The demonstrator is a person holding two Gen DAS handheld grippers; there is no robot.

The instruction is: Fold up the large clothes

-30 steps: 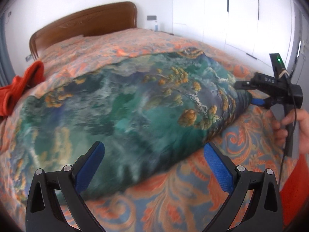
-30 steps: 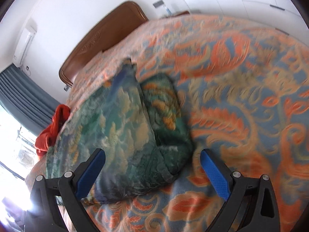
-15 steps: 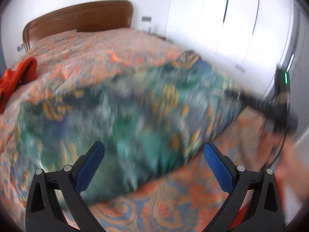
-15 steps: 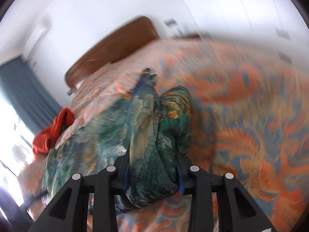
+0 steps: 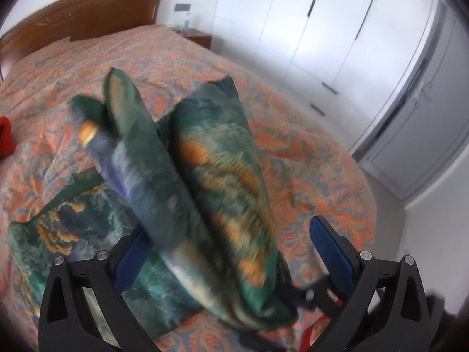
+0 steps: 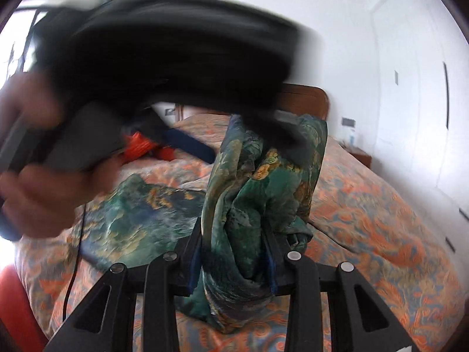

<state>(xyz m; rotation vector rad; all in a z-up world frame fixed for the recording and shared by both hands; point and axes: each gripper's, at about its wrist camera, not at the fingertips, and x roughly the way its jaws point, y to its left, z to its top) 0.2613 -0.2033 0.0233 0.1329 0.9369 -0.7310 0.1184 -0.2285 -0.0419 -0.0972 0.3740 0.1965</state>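
Note:
A large green cloth (image 5: 217,176) with orange and blue print lies partly on the bed, one bunched end raised. My right gripper (image 6: 234,252) is shut on that bunch, and the green cloth (image 6: 263,193) stands up from its jaws. In the left wrist view my left gripper (image 5: 230,252) is open, its blue pads wide apart on either side of the raised cloth and not pressing it. The right wrist view shows the left gripper close and blurred, one blue pad (image 6: 187,143) near the cloth, gripped by a hand (image 6: 38,182).
The bed (image 5: 307,152) has an orange and blue patterned cover and a wooden headboard (image 5: 82,11). A red garment (image 5: 6,138) lies at its left side. White wardrobes (image 5: 337,44) line the right wall, with a nightstand (image 5: 199,36) beside the bed.
The right gripper shut on the cloth's edge, then rolled and lifted it off the bed into an upright bunch. The left gripper rose, staying open, and now straddles the raised cloth.

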